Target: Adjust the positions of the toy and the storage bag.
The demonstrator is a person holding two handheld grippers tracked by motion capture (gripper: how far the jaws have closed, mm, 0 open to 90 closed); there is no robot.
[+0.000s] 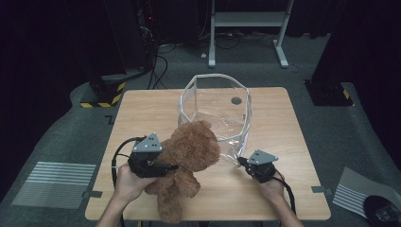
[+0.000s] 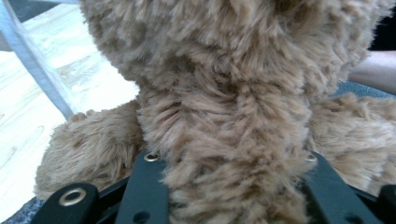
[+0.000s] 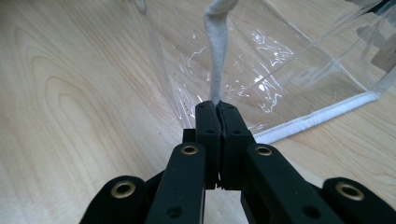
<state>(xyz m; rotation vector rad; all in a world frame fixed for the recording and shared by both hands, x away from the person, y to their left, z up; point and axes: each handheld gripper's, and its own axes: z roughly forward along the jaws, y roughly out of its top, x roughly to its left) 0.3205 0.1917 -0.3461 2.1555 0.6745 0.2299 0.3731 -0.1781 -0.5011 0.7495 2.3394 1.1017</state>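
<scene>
A dark room with grey carpet surrounds a light wooden table [image 1: 279, 137], and beyond the table's far edge stand the white legs of a metal frame [image 1: 246, 28], with black cables trailing over the floor to the left of them. On the table a clear plastic bag [image 1: 215, 111] with white piping along its edges stands open, its mouth held wide and facing up, on the far half of the tabletop. A brown teddy bear [image 1: 187, 163] sits against the near side of this bag, its head pressed to the bag's near wall and its legs stretched toward the table's near edge. The left gripper [image 1: 163, 165] comes in from the bag's near left and is clamped around the bear: in the left gripper view the two black jaws stand on either side of a thick column of brown fur [image 2: 224, 140], squeezing it between them, while a white-edged wall of the bag [image 2: 32, 60] shows at the far left of that view over the wood. The right gripper [image 1: 242, 162] sits at the bag's near right corner, well apart from the bear's legs. In the right gripper view its jaws are pressed tightly together on the bag's white piping strip [image 3: 216, 56], which rises straight out from between the tips, with the clear wall [image 3: 261, 60] and another white seam spreading away to the right over the table [image 3: 70, 93].
</scene>
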